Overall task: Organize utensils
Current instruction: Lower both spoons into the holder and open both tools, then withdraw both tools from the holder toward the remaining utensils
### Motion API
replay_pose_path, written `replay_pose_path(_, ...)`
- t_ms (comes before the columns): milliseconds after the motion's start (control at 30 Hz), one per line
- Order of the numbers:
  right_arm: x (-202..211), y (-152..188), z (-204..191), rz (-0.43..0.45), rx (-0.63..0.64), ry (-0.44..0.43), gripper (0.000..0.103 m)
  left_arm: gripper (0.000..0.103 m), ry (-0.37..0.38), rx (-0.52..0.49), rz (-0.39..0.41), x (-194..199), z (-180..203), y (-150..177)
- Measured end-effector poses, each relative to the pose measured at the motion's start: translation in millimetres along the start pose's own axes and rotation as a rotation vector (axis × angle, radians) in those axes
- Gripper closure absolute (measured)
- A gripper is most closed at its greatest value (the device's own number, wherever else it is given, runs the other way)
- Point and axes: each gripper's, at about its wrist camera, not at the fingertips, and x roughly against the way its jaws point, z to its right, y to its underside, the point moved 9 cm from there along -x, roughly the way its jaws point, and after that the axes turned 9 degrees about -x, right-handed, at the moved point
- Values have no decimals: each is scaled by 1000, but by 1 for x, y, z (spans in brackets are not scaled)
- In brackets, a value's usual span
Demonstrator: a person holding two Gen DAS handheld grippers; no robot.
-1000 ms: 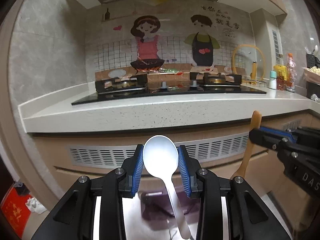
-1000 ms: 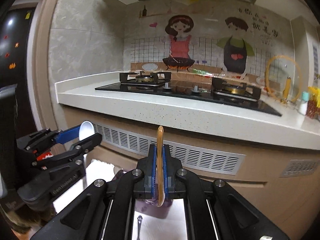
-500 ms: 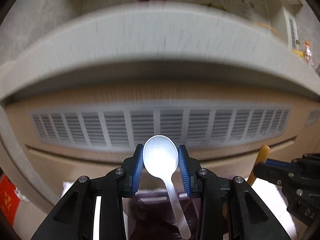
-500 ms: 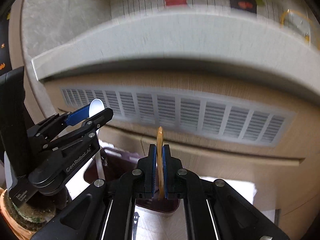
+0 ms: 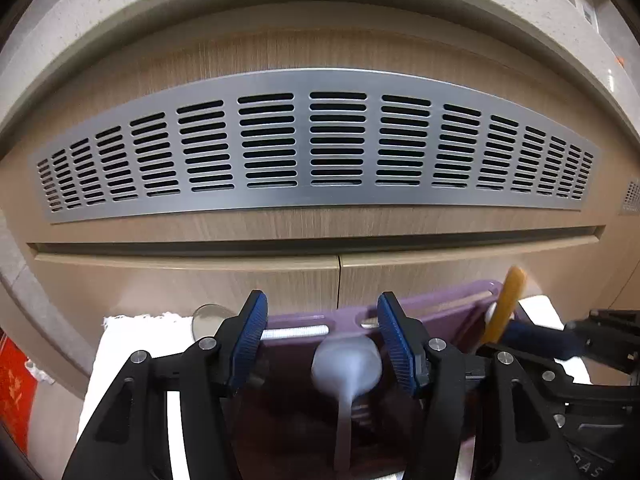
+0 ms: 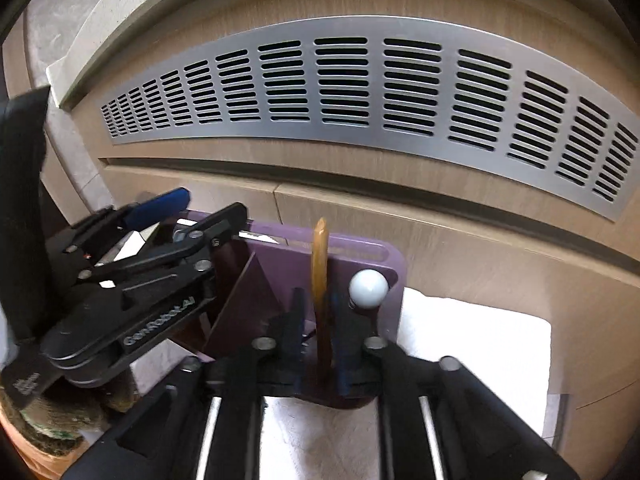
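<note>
Both grippers' jaws are opening: left gripper (image 5: 322, 338) around white spoon (image 5: 346, 364), right gripper (image 6: 318, 312) around wooden utensil (image 6: 320, 272), pads apart from each, above purple holder (image 6: 360, 256).

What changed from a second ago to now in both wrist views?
Both hand-held grippers dropped from stove level to the purple holder. The left hand-held gripper is opening, the white spoon blurred and free of its pads. The right hand-held gripper is opening around the wooden utensil. The cabinet front is unchanged.
</note>
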Motion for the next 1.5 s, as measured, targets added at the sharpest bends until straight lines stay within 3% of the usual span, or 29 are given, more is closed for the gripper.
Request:
replay_pose_path(233,37,-2,10,58,-13,39,63,44,-13,1,32,49,-5,-7)
replay_pose_path(400,74,5,8,93,19,56,55,36,-14,-14,56,91,-1,1)
replay_pose_path(567,103,27,4,96,41,52,44,34,20,-34,35,130,3,31)
replay_pose_path(733,122,60,-7,69,86,45,43,34,52,-74,-39,155,15,79)
replay_pose_path(1000,128,121,-14,-19,103,17,43,34,142,-69,-233,161,24,160)
replay_pose_path(1100,120,143,-12,-62,106,18,43,34,154,-90,-266,164,30,179)
replay_pose_path(1333,91,159,-12,-140,96,12,43,35,211,-89,-309,153,38,190)
replay_pose_path(1500,80,153,-8,-143,80,18,43,42,239,-85,-320,128,40,190)
